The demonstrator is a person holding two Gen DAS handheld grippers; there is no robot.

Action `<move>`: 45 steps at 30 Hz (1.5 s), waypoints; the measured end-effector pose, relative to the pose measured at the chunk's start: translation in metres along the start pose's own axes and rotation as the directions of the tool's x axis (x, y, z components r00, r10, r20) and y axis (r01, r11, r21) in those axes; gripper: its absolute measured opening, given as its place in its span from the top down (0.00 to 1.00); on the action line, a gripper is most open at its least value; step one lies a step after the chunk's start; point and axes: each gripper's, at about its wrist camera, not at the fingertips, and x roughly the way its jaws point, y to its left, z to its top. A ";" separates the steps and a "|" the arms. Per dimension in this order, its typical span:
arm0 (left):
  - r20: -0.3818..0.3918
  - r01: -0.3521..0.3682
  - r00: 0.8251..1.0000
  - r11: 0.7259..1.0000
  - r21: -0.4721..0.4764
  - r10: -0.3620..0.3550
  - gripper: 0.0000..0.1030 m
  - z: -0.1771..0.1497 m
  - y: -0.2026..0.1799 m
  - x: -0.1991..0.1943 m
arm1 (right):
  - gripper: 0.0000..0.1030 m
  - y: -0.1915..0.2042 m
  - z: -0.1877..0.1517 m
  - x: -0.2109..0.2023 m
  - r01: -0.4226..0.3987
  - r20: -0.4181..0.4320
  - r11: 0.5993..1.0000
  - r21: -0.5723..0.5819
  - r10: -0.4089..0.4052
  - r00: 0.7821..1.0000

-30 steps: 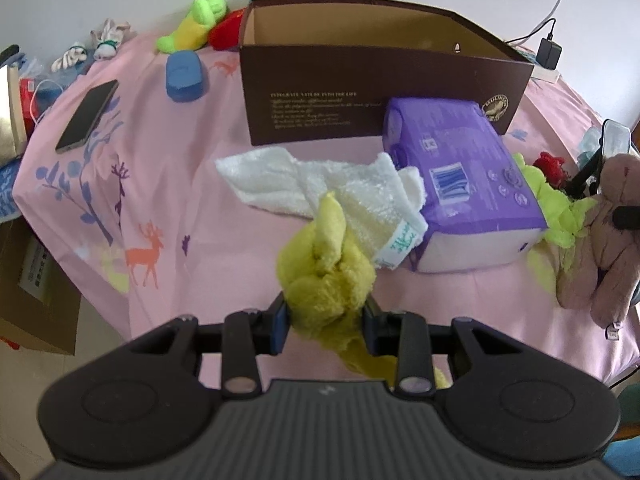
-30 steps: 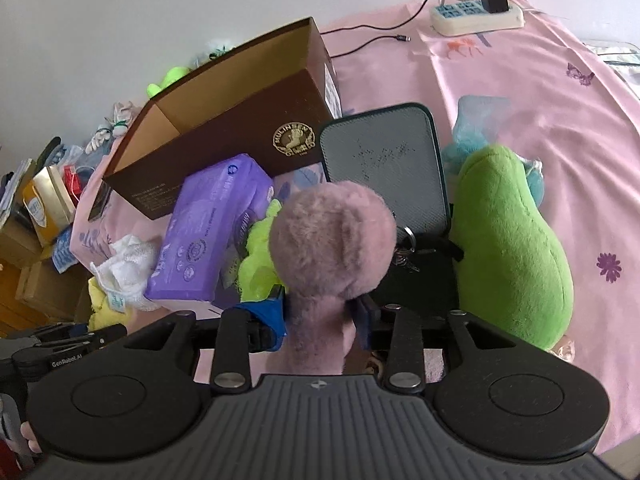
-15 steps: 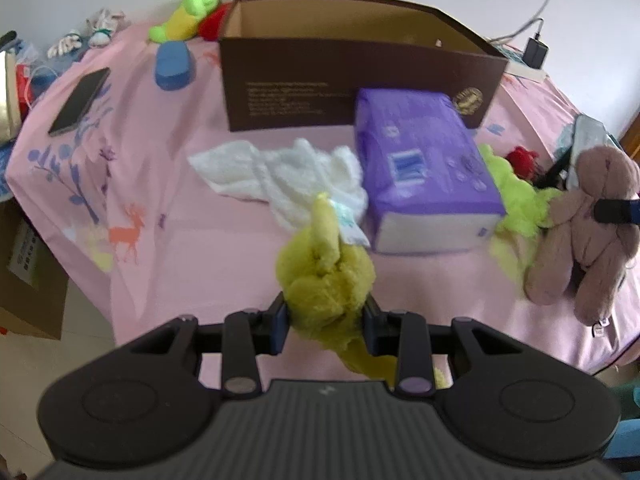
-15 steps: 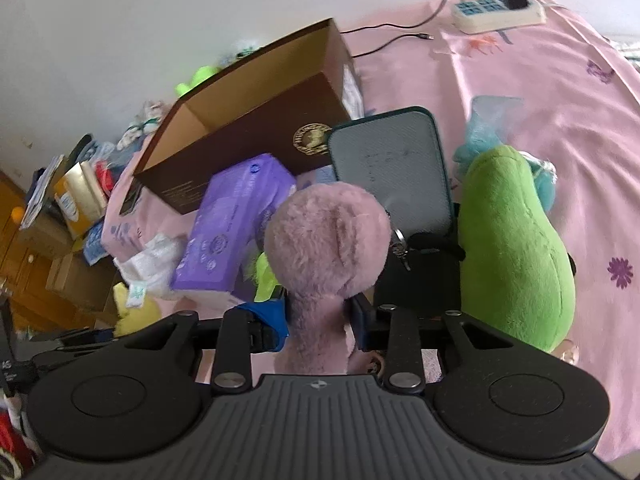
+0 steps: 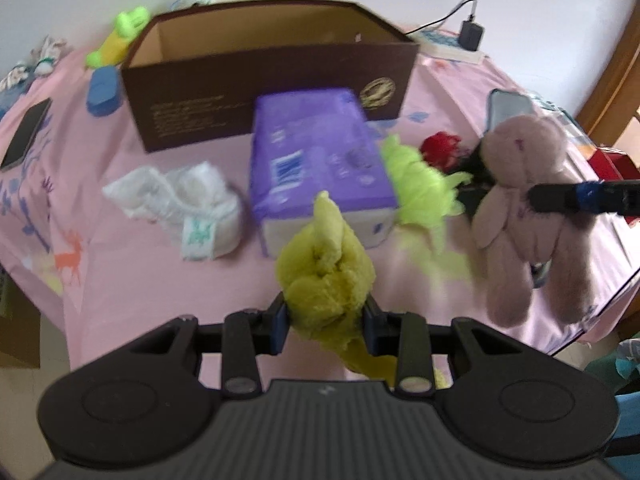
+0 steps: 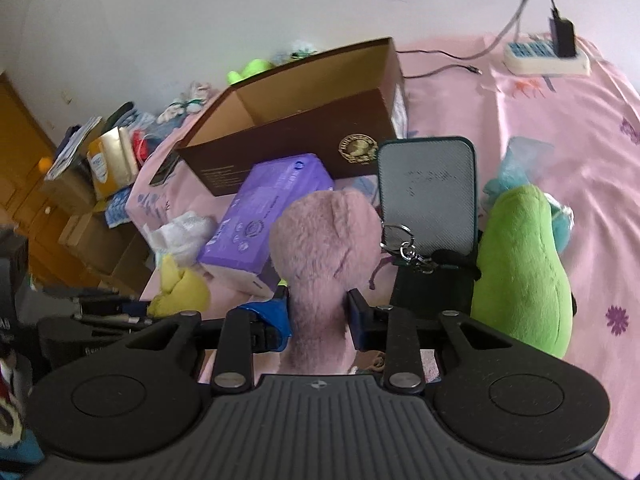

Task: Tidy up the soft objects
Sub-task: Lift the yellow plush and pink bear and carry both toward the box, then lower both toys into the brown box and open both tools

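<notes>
My left gripper (image 5: 324, 322) is shut on a yellow plush toy (image 5: 326, 276), held above the near edge of the pink table. My right gripper (image 6: 318, 316) is shut on a pink-brown teddy bear (image 6: 324, 256), which in the left wrist view hangs in the air at the right as the teddy bear (image 5: 524, 208). The open brown cardboard box (image 5: 264, 80) stands at the back and looks empty inside. A purple soft pack (image 5: 316, 160) lies in front of it, with a white towel (image 5: 180, 204) to its left and a lime fluffy toy (image 5: 420, 184) to its right.
A green avocado plush (image 6: 520, 268), a grey tablet-like case (image 6: 426, 192) with keys, and a teal plush lie at the right. A phone (image 5: 26, 132), a blue pad (image 5: 103, 90), a yellow-green toy (image 5: 118, 38) sit at the left. A power strip (image 6: 546, 60) lies at the back.
Both grippers have risen and pulled back with their toys still held. The left view has swung right, so the teddy bear now hangs closer and higher above the table.
</notes>
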 end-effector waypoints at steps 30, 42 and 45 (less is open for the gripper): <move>0.298 0.037 0.953 0.996 0.077 -0.059 0.66 0.125 -0.038 -0.039 | 0.88 -0.013 0.103 -0.031 -0.226 0.250 0.973 -0.039 0.228 0.941; 0.349 -0.056 0.937 0.995 0.077 0.026 0.65 0.200 0.029 -0.015 | 0.88 0.003 0.180 0.026 -0.197 0.301 0.980 -0.033 0.198 0.933; 0.342 -0.093 0.937 0.993 0.074 0.062 0.65 0.216 0.047 -0.001 | 0.88 0.012 0.197 0.047 -0.175 0.313 0.984 -0.038 0.178 0.933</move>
